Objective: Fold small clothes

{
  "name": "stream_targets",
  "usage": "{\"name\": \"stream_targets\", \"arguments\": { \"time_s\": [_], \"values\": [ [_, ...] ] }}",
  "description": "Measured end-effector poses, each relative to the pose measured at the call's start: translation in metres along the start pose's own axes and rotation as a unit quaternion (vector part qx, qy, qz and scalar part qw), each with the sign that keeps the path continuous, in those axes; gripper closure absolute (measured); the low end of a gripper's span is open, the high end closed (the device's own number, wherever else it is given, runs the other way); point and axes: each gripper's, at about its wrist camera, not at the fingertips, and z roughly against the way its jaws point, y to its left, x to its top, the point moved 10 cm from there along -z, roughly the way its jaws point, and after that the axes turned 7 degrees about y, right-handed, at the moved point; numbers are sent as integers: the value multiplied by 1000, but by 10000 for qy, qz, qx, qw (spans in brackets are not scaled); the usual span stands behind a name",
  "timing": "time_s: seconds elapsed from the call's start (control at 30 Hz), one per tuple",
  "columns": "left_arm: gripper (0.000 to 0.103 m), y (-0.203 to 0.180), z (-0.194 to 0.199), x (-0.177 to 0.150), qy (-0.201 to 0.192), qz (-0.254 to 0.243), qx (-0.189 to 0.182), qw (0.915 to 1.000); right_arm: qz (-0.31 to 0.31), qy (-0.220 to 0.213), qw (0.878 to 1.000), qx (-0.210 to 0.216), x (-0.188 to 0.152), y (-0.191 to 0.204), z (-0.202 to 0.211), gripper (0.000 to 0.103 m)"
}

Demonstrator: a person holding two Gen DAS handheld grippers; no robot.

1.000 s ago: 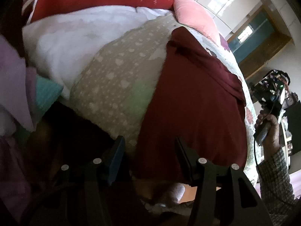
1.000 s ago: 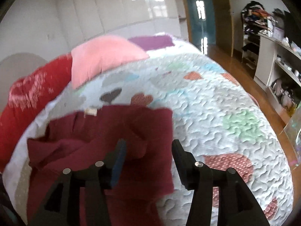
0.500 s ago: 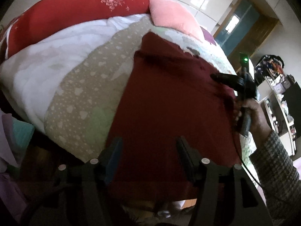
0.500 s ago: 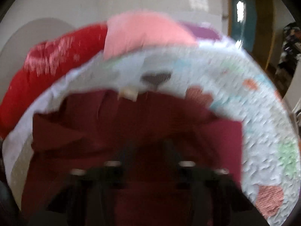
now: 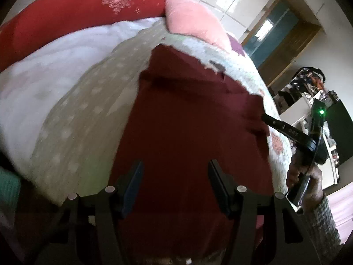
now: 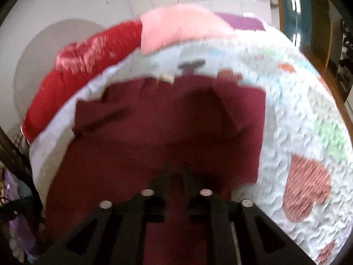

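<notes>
A dark red garment (image 5: pixel 189 119) lies spread on the quilted bed, with a sleeve folded in at its far left in the right wrist view (image 6: pixel 154 137). My left gripper (image 5: pixel 174 167) is open and hovers over the garment's near edge. My right gripper (image 6: pixel 176 170) has its jaws closed on a fold of the garment's right side. In the left wrist view the right gripper (image 5: pixel 264 117) touches the garment's right edge, with the hand holding it below.
A patterned quilt (image 6: pixel 304 114) covers the bed. A red pillow (image 5: pixel 83 6) and a pink pillow (image 5: pixel 189 19) lie at the head. A white blanket (image 5: pixel 55 66) lies at left. Shelves (image 5: pixel 308 92) and a doorway (image 5: pixel 275 28) are at right.
My right gripper has come down to the garment's right side and shut on it. My left gripper has moved forward over the near edge, still open.
</notes>
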Motion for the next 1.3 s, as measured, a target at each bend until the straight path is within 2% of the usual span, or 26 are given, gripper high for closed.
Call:
{"name": "stream_targets", "arguments": {
  "time_s": [0.03,0.07,0.1,0.2,0.3,0.43,0.47,0.5,0.53,0.57,0.6,0.7,0.73,0.8,0.87,0.97,1.03,1.07,1.1,1.2,1.3],
  "values": [
    [43,-2,-5,10,-20,17,-57,10000,20,-136,9999,10,7,4,4,60],
    [43,-5,-11,21,-35,46,-138,9999,55,-236,9997,5,16,9,6,43],
    [43,-8,-18,33,-55,64,-246,9997,113,-321,9994,-13,24,14,6,35],
    [43,-15,-42,72,-155,44,-417,9990,449,-363,9981,-193,45,33,-6,35],
    [43,-17,-67,104,-152,121,-632,9978,856,-140,9953,-429,61,44,-34,35],
    [43,-14,-99,134,-11,451,-1018,9938,1487,324,9843,-889,77,52,-88,35],
    [43,-12,-106,139,16,517,-1065,9930,1578,474,9822,-904,77,53,-99,37],
    [43,-10,-110,142,27,568,-1132,9919,1632,635,9807,-869,75,55,-107,65],
    [43,-9,-113,144,12,613,-1225,9906,1673,851,9794,-740,72,59,-115,83],
    [43,-7,-114,144,-26,638,-1304,9894,1707,883,9775,-869,74,60,-116,88],
    [43,-5,-114,143,-45,646,-1397,9881,1778,766,9764,-961,78,61,-112,91],
    [41,-3,-110,145,-14,724,-1825,9805,1829,30,9778,-1024,91,74,-69,91],
    [39,-3,-108,146,-75,711,-1897,9792,1961,-291,9740,-1101,89,84,-50,91],
    [33,-2,-106,145,-137,665,-1992,9776,2164,-527,9680,-1157,69,99,-31,91],
    [30,-6,-111,139,4,612,-2233,9728,2186,-227,9710,-942,32,109,-34,90],
    [30,-9,-114,133,127,545,-2348,9704,2213,381,9710,-825,-22,110,-46,86],
    [38,-10,-112,133,114,433,-2311,9719,2085,455,9719,-995,-43,96,-37,84],
    [54,-10,-111,132,95,340,-2212,9746,1877,400,9754,-1085,-47,84,-28,76],
    [62,-9,-111,132,97,291,-2151,9761,1585,312,9799,-1174,-47,69,-17,63],
    [71,-3,-110,132,79,310,-2113,9769,373,-195,9874,-1525,-37,12,24,38],
    [72,2,-106,130,76,334,-2125,9766,-646,-417,9851,-1541,-37,-36,49,36]
  ]
}}
